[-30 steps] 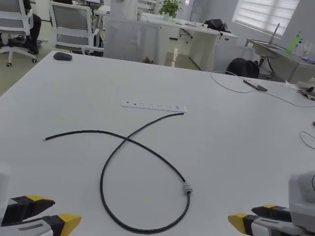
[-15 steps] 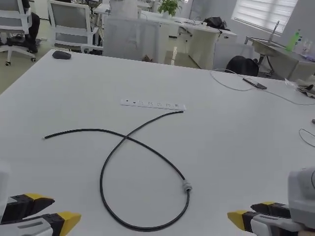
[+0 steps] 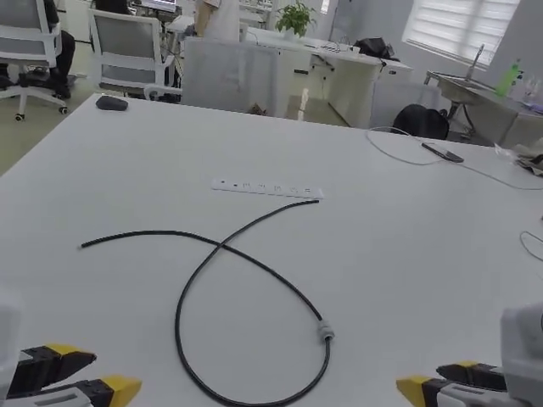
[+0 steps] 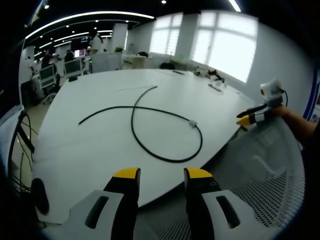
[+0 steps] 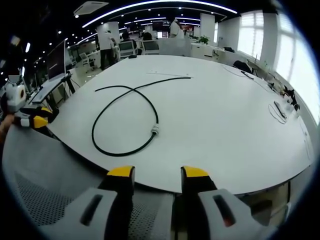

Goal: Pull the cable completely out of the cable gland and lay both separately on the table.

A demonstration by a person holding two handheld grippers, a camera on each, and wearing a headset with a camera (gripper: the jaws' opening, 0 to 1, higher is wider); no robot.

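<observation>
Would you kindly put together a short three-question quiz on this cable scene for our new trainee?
1. True or false: the cable gland sits threaded on the cable.
2. What lies just beyond the cable's far end? A) power strip B) mug C) laptop
3. Fill in: the left gripper and right gripper are both ___ (open/shut).

Key: 1 true; 2 A; 3 open.

One cable [image 3: 222, 246], one gland [image 3: 324, 334], one power strip [image 3: 266, 188] (one mouse [image 3: 111, 103])
</observation>
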